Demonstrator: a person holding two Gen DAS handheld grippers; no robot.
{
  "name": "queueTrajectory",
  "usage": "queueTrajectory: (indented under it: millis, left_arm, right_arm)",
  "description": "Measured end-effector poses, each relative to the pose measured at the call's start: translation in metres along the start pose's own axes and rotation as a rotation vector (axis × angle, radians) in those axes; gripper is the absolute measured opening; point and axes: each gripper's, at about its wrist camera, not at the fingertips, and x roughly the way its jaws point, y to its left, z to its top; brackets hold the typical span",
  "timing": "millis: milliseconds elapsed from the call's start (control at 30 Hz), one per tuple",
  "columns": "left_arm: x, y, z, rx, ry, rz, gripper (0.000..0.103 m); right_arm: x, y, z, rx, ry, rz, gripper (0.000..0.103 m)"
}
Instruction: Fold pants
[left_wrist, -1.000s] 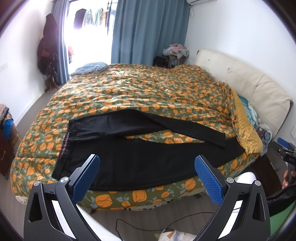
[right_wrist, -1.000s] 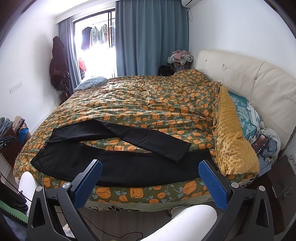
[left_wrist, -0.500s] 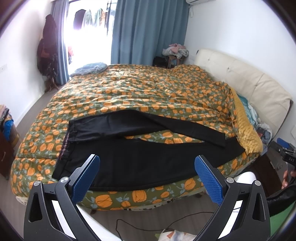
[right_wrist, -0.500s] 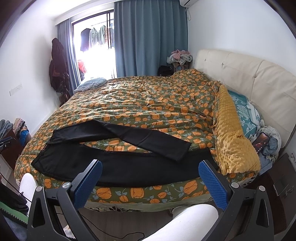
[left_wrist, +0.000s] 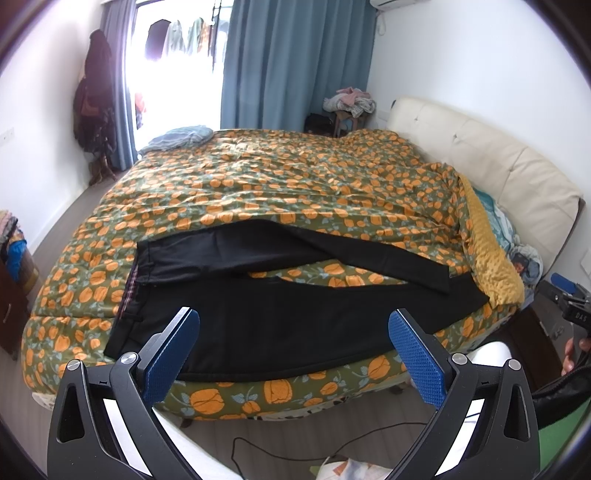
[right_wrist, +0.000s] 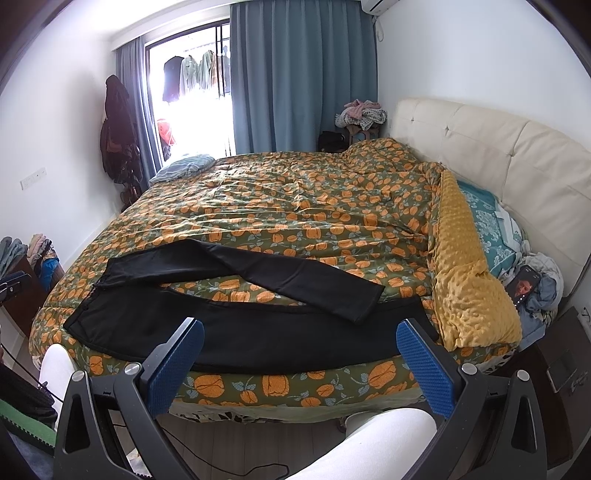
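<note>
Tools: left tool (left_wrist: 293, 350) and right tool (right_wrist: 300, 360), both with jaws spread wide and empty, held off the near edge of the bed, well short of the cloth.
Bed (right_wrist: 295, 206): orange-flowered quilt, carries the work.
Pants (right_wrist: 240, 332): black, laid crosswise along the near edge, waistband to the left, hems to the right; near leg flat, far leg (right_wrist: 295, 284) angled away, quilt showing between them.
Step, judged: opening one, no fold made.
Next move, judged: pinch the far leg at waistband and hem, then lay it over the near leg.
</note>
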Motion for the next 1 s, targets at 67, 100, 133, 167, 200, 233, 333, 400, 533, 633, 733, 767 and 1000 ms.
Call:
queueTrajectory:
  millis: [67, 100, 133, 167, 200, 233, 333, 400, 533, 633, 733, 767, 1000]
  left_arm:
    - [0.000, 0.000, 0.000, 0.000, -0.001, -0.001, 0.102]
    - [0.000, 0.000, 0.000, 0.001, 0.000, -0.001, 0.102]
    - [0.000, -0.001, 0.001, 0.001, 0.000, -0.001, 0.102]
    - [0.000, 0.000, 0.001, 0.001, 0.000, -0.001, 0.102]
    - [0.000, -0.001, 0.001, 0.001, 0.000, -0.001, 0.102]
    - [0.000, 0.000, 0.001, 0.001, 0.000, -0.002, 0.102]
    - [0.000, -0.001, 0.001, 0.001, 0.000, -0.001, 0.102]
    - [0.001, -0.002, 0.001, 0.005, 0.007, 0.005, 0.102]
    - [0.015, -0.006, 0.002, 0.021, 0.059, 0.045, 0.102]
    - [0.029, -0.007, 0.000, 0.019, 0.113, 0.070, 0.102]
    - [0.041, -0.004, -0.004, 0.011, 0.159, 0.096, 0.102]
    - [0.044, -0.002, -0.006, 0.007, 0.176, 0.107, 0.102]
    - [0.062, 0.013, -0.019, -0.024, 0.264, 0.186, 0.102]
  right_arm:
    - [0.000, 0.001, 0.000, 0.000, 0.001, 0.001, 0.103]
    - [0.001, 0.001, 0.000, -0.001, 0.000, 0.001, 0.103]
    - [0.001, 0.001, 0.000, -0.001, 0.000, 0.001, 0.103]
    - [0.001, 0.002, 0.001, -0.002, -0.001, 0.000, 0.103]
    - [0.002, 0.003, 0.001, -0.003, -0.002, 0.000, 0.103]
    - [0.001, 0.002, 0.001, -0.003, -0.004, 0.000, 0.103]
    - [0.001, 0.002, 0.002, -0.001, -0.008, 0.000, 0.103]
    - [0.000, 0.001, 0.001, 0.001, -0.012, -0.004, 0.103]
    - [-0.001, -0.003, 0.000, 0.012, -0.020, -0.010, 0.103]
    - [-0.001, -0.008, -0.003, 0.032, -0.024, -0.013, 0.103]
    - [0.003, -0.012, -0.005, 0.046, -0.007, -0.014, 0.103]
    - [0.004, -0.012, -0.005, 0.045, -0.002, -0.016, 0.103]
    - [0.010, -0.004, -0.005, 0.013, 0.007, -0.018, 0.103]
